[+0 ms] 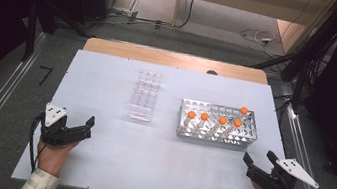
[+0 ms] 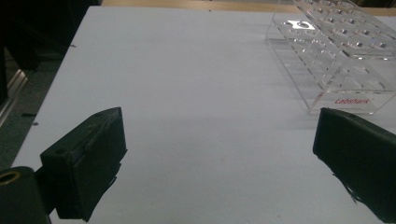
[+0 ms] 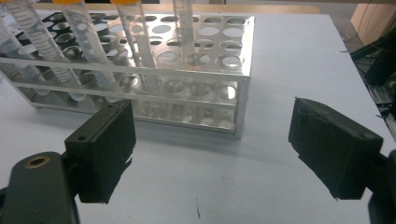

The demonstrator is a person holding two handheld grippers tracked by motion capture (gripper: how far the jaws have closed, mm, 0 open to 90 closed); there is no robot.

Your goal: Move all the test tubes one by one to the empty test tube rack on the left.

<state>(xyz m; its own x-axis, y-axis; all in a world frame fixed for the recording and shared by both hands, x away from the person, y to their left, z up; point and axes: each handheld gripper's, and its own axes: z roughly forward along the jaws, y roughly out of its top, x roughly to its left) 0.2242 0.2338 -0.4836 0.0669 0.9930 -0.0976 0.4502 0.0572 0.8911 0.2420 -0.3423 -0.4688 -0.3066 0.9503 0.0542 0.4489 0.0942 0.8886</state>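
Left tongs: jaws wide apart, nothing between them, held low over the near left part of the white table. Right tongs: jaws wide apart, nothing between them, near right part of the table, just short of the metal tube rack. Rack: right of centre, upright, carrying five orange-capped tubes, four in a row and one behind. Clear plastic rack: left of the metal one, apart from it, no tubes in it.
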